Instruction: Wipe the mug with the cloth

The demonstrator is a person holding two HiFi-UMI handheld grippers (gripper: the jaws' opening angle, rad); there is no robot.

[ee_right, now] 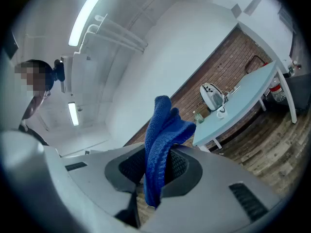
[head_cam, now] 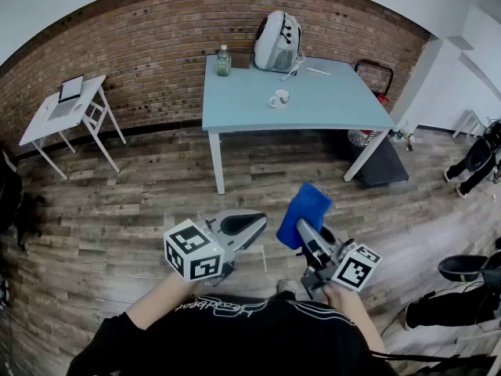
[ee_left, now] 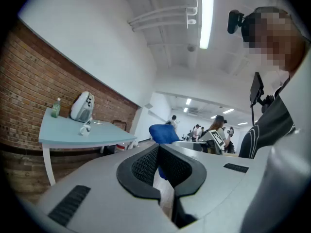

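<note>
A white mug (head_cam: 279, 98) stands near the middle of the light blue table (head_cam: 329, 112), far ahead of me; it shows small in the left gripper view (ee_left: 86, 128) and in the right gripper view (ee_right: 221, 112). My right gripper (head_cam: 304, 227) is shut on a blue cloth (head_cam: 304, 212), which sticks up out of the jaws (ee_right: 162, 149). My left gripper (head_cam: 254, 224) is shut with nothing in it (ee_left: 158, 165). Both grippers are held close to my body over the wooden floor, well short of the table. The cloth (ee_left: 163, 133) also appears past the left jaws.
On the table stand a green bottle (head_cam: 224, 61) and a grey-white backpack (head_cam: 278, 41) at the back. A small white side table (head_cam: 66, 108) holds a tablet at the left. A brick wall (head_cam: 149, 69) lies behind. A dark chair (head_cam: 376, 77) and a black bin (head_cam: 466, 267) stand at the right.
</note>
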